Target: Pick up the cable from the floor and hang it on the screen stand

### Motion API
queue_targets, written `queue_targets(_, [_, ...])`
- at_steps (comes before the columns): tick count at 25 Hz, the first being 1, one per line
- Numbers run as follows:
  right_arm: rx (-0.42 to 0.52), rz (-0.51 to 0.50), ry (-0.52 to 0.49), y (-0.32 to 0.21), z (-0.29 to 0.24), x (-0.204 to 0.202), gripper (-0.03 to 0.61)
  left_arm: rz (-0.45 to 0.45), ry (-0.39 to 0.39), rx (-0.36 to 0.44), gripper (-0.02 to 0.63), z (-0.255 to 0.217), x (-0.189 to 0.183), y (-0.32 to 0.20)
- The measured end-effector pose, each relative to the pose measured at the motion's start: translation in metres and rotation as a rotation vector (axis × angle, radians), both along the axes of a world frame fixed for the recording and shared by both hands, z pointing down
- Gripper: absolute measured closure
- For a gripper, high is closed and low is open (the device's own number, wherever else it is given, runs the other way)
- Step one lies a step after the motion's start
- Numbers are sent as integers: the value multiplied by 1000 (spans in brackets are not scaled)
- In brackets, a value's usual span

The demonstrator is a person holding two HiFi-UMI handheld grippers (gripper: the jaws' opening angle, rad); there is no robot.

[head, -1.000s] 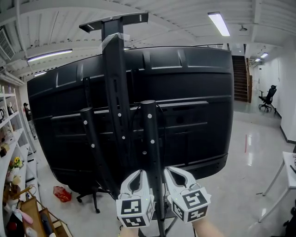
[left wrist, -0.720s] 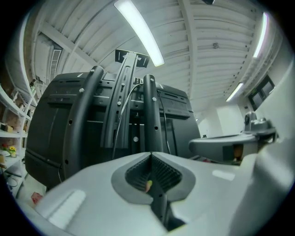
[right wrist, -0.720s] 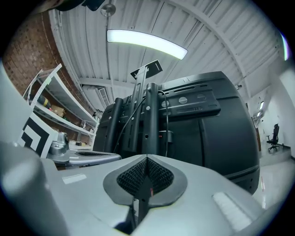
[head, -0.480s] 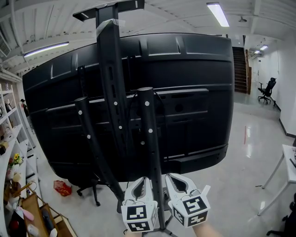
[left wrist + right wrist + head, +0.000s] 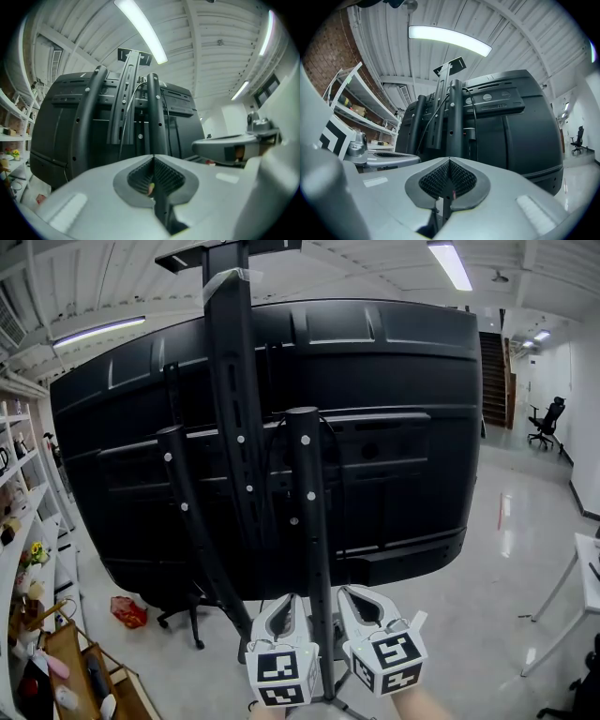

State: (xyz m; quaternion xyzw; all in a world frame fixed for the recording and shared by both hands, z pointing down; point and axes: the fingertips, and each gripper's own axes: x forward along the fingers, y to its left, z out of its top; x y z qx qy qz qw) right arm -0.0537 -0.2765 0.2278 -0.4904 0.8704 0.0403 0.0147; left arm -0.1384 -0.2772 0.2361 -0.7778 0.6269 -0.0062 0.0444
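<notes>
Both grippers sit low and near, side by side at the screen stand (image 5: pixel 307 502). The left gripper (image 5: pixel 285 607) has its jaws pressed together on nothing, and so does the right gripper (image 5: pixel 360 602). A thin cable (image 5: pixel 125 117) hangs down between the stand's uprights (beyond both grippers), behind the black screen (image 5: pixel 403 427).

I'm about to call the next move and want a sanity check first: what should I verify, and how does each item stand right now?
1. Left gripper free: ok, jaws together, nothing between.
2. Right gripper free: ok, same.
3. Cable hung on screen stand: cannot tell; a thin cable runs down between its posts, origin unclear.
4. Floor free of cable: cannot tell, mostly hidden by the screen.
5. Grippers clear of the post: cannot tell.
</notes>
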Motion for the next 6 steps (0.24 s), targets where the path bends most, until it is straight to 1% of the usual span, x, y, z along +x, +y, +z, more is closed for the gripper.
queue_targets(6, [-16, -6, 15, 1, 6, -1, 580, -5, 2, -6, 606, 3, -1, -1])
